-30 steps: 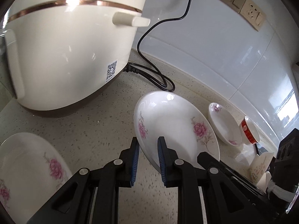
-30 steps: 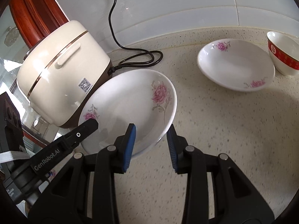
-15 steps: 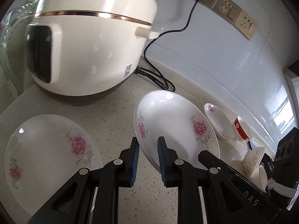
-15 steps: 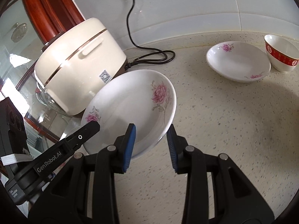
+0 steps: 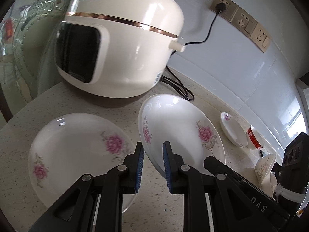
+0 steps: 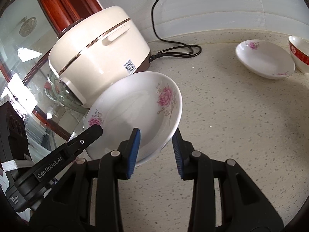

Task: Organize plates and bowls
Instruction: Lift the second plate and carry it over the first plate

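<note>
Sitting at the back of the speckled counter is a big cream rice cooker with a thin gold band and a dark window on its front, and its black cord runs up to a plug in the wall sockets. In front of the cooker, one white plate with pink flowers lies flat on the counter. Just beside it, a second white plate with the same pink flowers is held up off the counter and tipped on a slant. Both grippers hold this tilted plate. The left gripper has its blue pads closed on the near rim, one pad under the plate and one pad over it. The right gripper comes in from the other side and its blue pads also pinch the rim, one inside the plate and one outside, with the jaws a little wider apart. In the right wrist view the left gripper shows as a black finger with white letters poking at the plate's low edge. Farther along the counter, well apart from the held plate, sits a smaller white dish with pink flowers, and right next to it a small bowl with a red band. In the left wrist view two more pale bowls show past the right gripper's black arm.
</note>
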Tool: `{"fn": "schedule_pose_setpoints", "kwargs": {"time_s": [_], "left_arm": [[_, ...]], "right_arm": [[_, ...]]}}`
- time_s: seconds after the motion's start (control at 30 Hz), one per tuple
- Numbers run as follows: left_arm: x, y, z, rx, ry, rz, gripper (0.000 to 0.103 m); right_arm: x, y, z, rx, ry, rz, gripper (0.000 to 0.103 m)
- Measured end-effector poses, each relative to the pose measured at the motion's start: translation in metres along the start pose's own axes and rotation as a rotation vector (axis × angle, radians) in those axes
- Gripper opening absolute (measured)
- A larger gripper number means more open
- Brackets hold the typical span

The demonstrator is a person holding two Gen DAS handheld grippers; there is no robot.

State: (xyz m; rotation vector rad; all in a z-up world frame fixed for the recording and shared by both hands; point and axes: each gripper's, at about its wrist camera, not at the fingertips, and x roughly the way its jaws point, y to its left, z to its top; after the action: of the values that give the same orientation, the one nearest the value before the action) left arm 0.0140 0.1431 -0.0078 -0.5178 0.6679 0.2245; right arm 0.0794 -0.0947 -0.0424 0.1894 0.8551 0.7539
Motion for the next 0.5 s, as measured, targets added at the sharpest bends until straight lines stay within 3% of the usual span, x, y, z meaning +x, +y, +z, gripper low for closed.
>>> {"fn": "schedule_pose_setpoints", "kwargs": {"time_s": [0.5], "left_arm": [[-0.018, 0.031, -0.004, -0.055, -0.019, 0.048, 0.021]], "right_arm": [[0.017, 0.032, -0.008, -0.053, 0.040, 0.051, 0.038]]}}
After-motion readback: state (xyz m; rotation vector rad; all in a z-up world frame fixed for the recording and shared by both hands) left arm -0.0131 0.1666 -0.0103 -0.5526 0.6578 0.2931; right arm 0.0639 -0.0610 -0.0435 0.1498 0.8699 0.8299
